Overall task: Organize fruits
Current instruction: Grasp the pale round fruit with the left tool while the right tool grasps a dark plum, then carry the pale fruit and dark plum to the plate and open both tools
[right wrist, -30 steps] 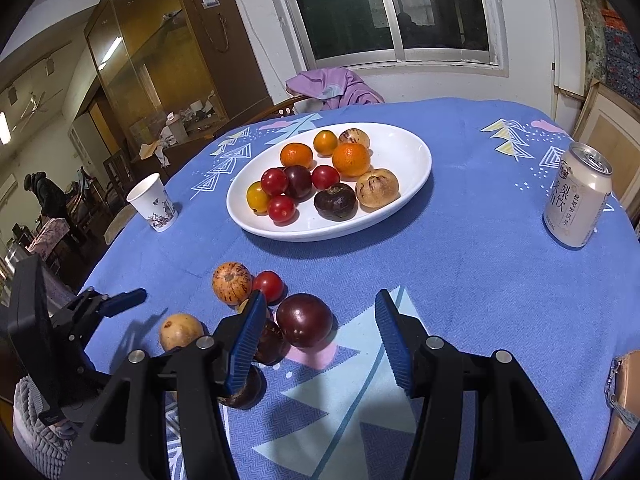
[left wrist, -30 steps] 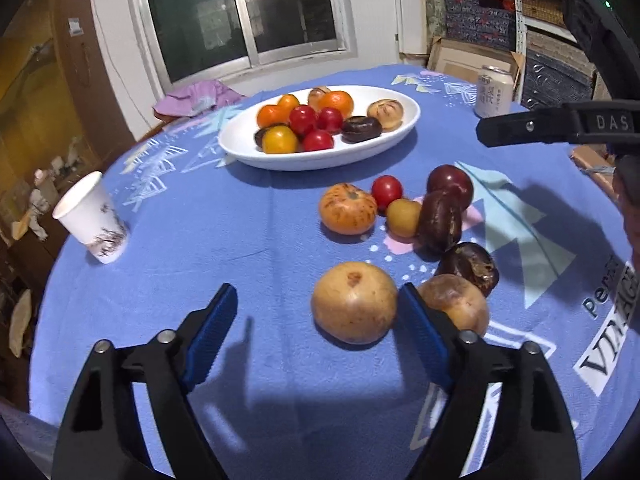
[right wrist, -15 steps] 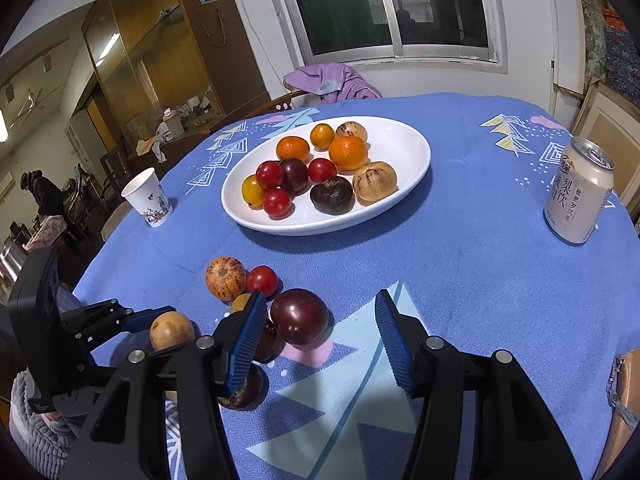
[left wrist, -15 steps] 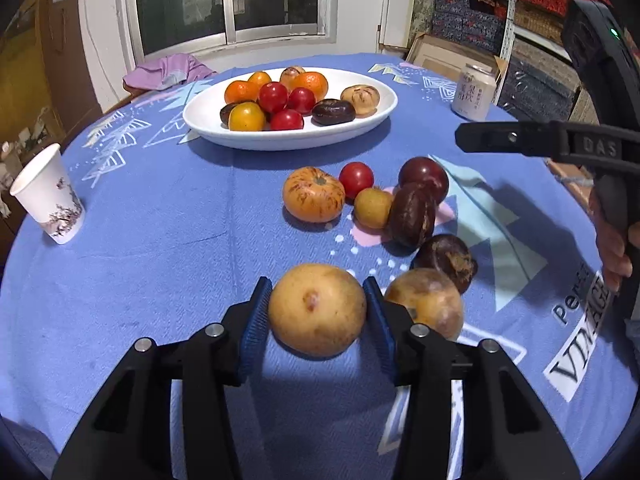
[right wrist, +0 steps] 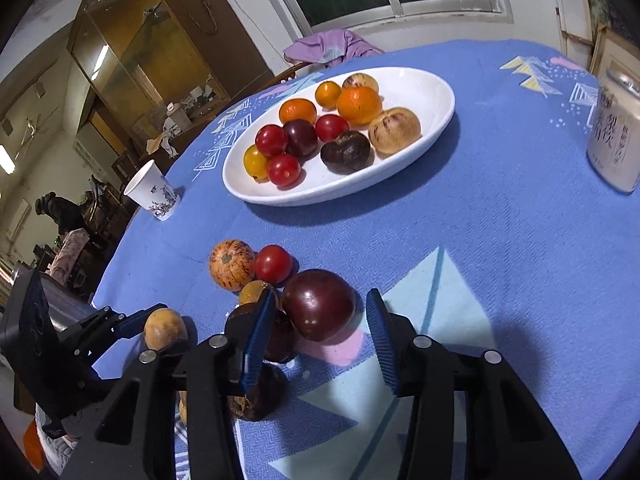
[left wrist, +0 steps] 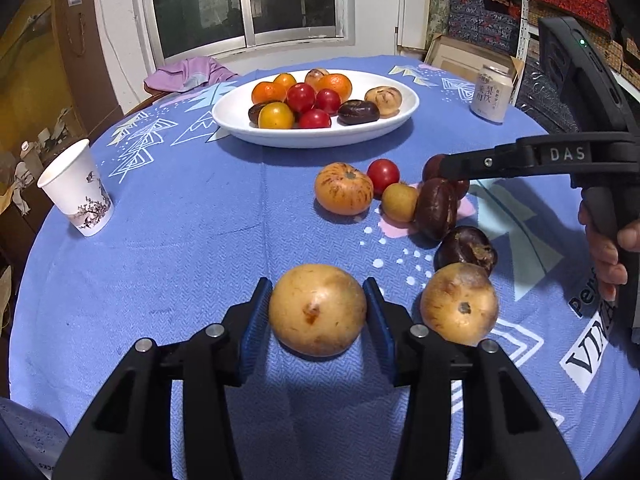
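Fruits lie in 2 groups on the blue tabletop point(left wrist: 180, 240): a white plate point(left wrist: 240, 120) at 12 o'clock holds about 10, and loose ones sit nearer. The left hand-held gripper point(left wrist: 318, 312) has both blue pads pressed on a tan round fruit point(left wrist: 316, 308) at 6 o'clock in its view. The right hand-held gripper point(right wrist: 320, 320) is closing around a dark purple plum point(right wrist: 318, 304); its left pad is at the skin and the right pad stands just clear. A paper cup point(left wrist: 78, 190) stands at 9 o'clock, a drink can point(left wrist: 491, 94) at 2.
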`<action>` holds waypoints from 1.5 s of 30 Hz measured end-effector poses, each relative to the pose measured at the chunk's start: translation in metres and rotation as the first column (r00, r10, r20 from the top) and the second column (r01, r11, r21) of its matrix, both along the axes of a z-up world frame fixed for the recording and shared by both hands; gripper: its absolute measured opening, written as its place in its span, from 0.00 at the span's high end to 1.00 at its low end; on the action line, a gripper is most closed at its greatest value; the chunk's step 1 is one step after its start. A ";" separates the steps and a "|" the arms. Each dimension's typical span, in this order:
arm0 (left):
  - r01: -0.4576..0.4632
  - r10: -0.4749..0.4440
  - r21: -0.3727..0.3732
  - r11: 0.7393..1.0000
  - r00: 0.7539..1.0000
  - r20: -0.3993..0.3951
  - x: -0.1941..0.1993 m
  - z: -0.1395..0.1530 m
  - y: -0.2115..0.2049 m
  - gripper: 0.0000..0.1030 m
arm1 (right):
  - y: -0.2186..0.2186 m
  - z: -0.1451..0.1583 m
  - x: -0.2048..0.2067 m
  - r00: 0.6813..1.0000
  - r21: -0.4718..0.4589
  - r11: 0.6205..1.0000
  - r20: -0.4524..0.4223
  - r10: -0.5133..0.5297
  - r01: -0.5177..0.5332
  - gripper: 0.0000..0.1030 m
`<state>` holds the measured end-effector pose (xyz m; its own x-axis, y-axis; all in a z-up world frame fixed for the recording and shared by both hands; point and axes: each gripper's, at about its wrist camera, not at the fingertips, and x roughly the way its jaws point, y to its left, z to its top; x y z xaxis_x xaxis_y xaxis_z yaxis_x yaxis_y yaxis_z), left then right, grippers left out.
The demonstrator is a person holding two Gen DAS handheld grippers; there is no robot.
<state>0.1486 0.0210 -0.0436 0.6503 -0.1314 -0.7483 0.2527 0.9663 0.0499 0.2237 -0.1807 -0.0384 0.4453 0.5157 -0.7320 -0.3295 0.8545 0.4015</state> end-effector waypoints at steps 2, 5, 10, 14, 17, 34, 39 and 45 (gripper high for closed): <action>0.000 0.000 0.000 1.000 1.000 -0.001 0.000 -0.001 -0.001 0.55 | 0.000 -0.001 0.001 1.000 0.019 1.000 -0.011 0.002 -0.002 0.59; 0.000 0.000 -0.004 1.000 1.000 -0.003 0.001 -0.001 0.000 0.55 | -0.003 -0.005 0.004 0.999 0.055 0.998 -0.035 -0.006 0.007 0.59; -0.004 0.004 -0.028 1.000 1.000 -0.015 0.002 -0.003 0.003 0.55 | -0.009 -0.011 0.008 0.997 0.117 0.993 -0.074 -0.011 0.019 0.63; -0.009 0.008 -0.044 0.999 1.000 -0.018 0.003 -0.002 0.005 0.55 | -0.010 -0.010 0.007 0.997 0.117 0.993 -0.071 -0.014 0.022 0.63; -0.014 0.014 -0.045 0.999 1.000 -0.009 0.002 -0.001 0.005 0.55 | -0.016 -0.005 0.005 0.998 0.115 0.993 -0.055 -0.031 0.037 0.63; -0.119 0.131 -0.114 0.986 0.985 0.110 0.104 0.072 0.012 0.55 | -0.034 0.062 0.045 0.987 0.152 0.981 0.090 -0.136 0.121 0.63; -0.187 0.200 -0.163 0.969 0.977 0.069 0.162 0.062 0.022 0.55 | -0.003 0.051 0.075 0.992 0.141 0.986 0.080 -0.096 0.084 0.64; -0.215 0.225 -0.201 0.956 0.974 0.028 0.198 0.041 0.028 0.54 | 0.026 0.027 0.090 0.996 0.055 0.998 0.071 -0.045 0.041 0.63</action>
<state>0.3467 0.0486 -0.0029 0.7152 -0.1211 -0.6883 0.0344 0.9898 -0.1384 0.3137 -0.1545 -0.0110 0.5184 0.5324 -0.6691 -0.3224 0.8465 0.4238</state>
